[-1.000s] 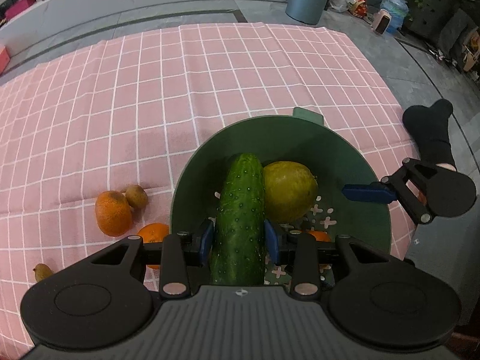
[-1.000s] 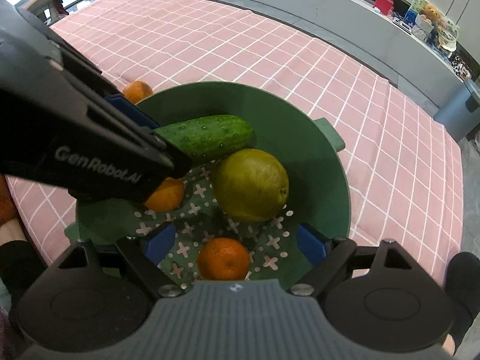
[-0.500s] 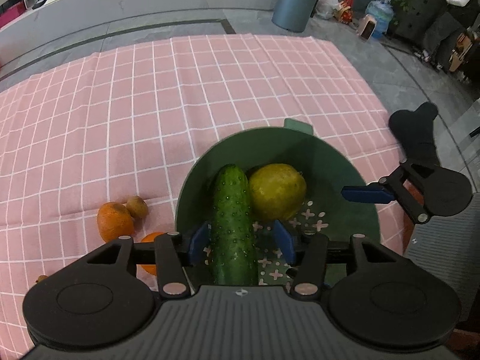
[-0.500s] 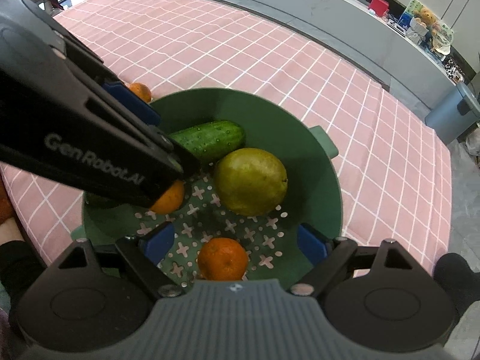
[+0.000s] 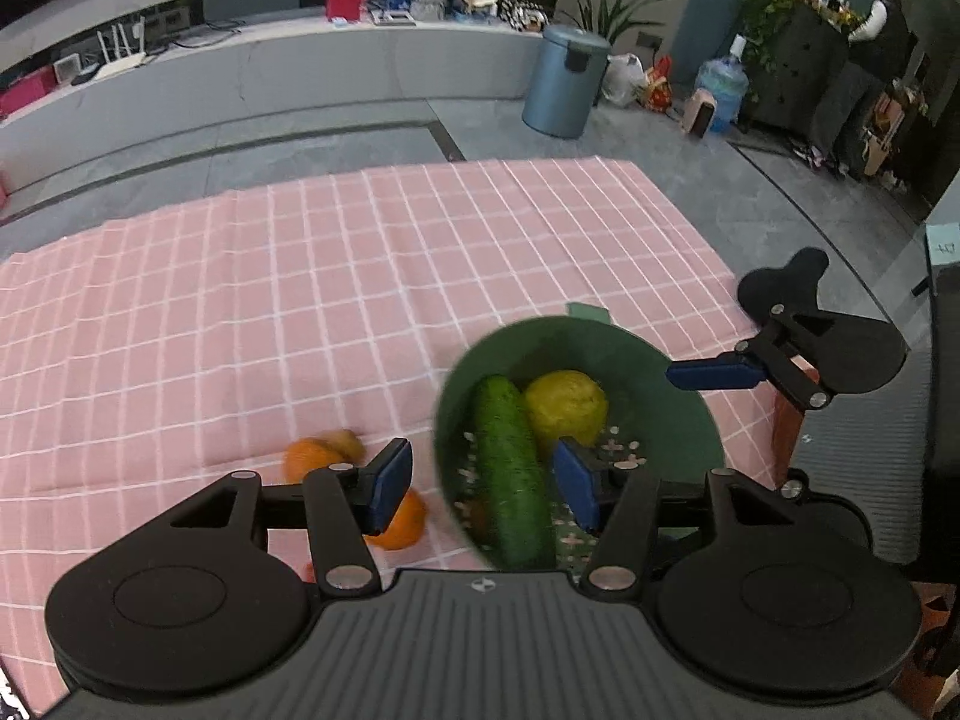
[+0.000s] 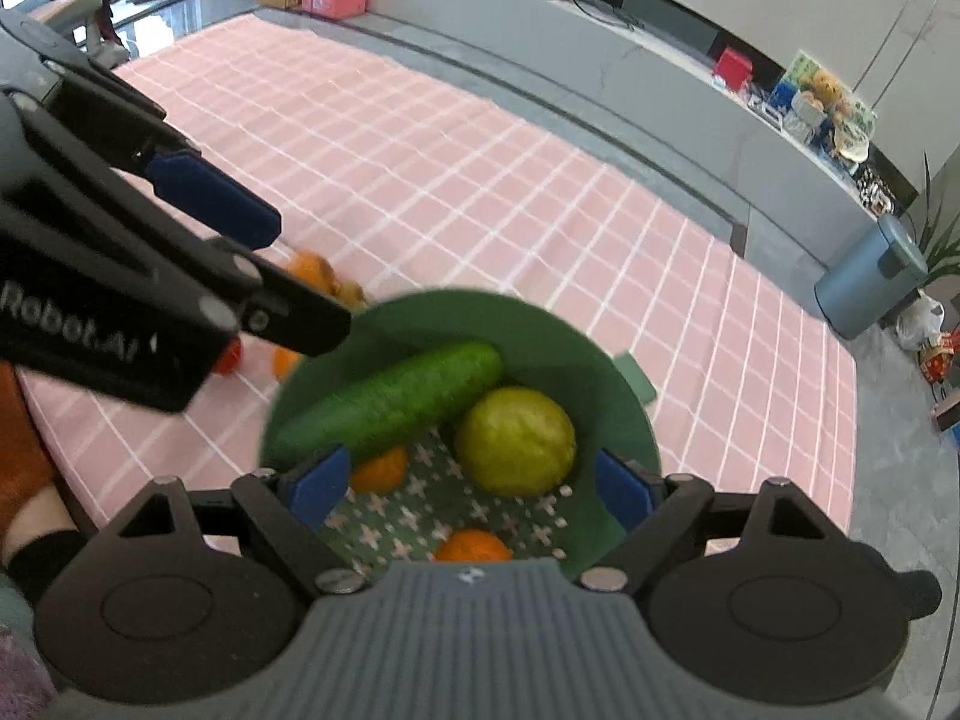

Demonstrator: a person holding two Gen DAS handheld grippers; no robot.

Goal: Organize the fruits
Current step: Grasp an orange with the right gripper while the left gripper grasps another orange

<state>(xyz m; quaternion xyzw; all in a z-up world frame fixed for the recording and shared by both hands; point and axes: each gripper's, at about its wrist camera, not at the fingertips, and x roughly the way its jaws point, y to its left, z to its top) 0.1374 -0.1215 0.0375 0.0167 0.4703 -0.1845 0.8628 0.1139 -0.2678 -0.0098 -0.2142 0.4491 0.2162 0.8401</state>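
A green bowl point(image 5: 678, 396) point(image 6: 540, 336) sits at the near edge of the pink checked cloth. In it lie a cucumber point(image 5: 510, 468) point(image 6: 390, 405), a yellow-green round fruit point(image 5: 567, 405) point(image 6: 516, 441) and two oranges point(image 6: 379, 469) point(image 6: 474, 546). My left gripper point(image 5: 483, 483) is open and empty, raised above the bowl's left rim. My right gripper point(image 6: 471, 489) is open and empty, above the bowl's near side. Two oranges point(image 5: 399, 519) point(image 5: 306, 459) and a small brown fruit point(image 5: 348, 443) lie on the cloth left of the bowl.
The pink cloth point(image 5: 300, 300) covers the table beyond the bowl. A small red thing point(image 6: 228, 357) lies by the loose oranges. A grey bin point(image 5: 564, 81) stands on the floor past the table. The table's edge runs just right of the bowl.
My left gripper opened, let go of the cucumber and rose back from the bowl. The cucumber now rests in the bowl. My right gripper also lifted a little.
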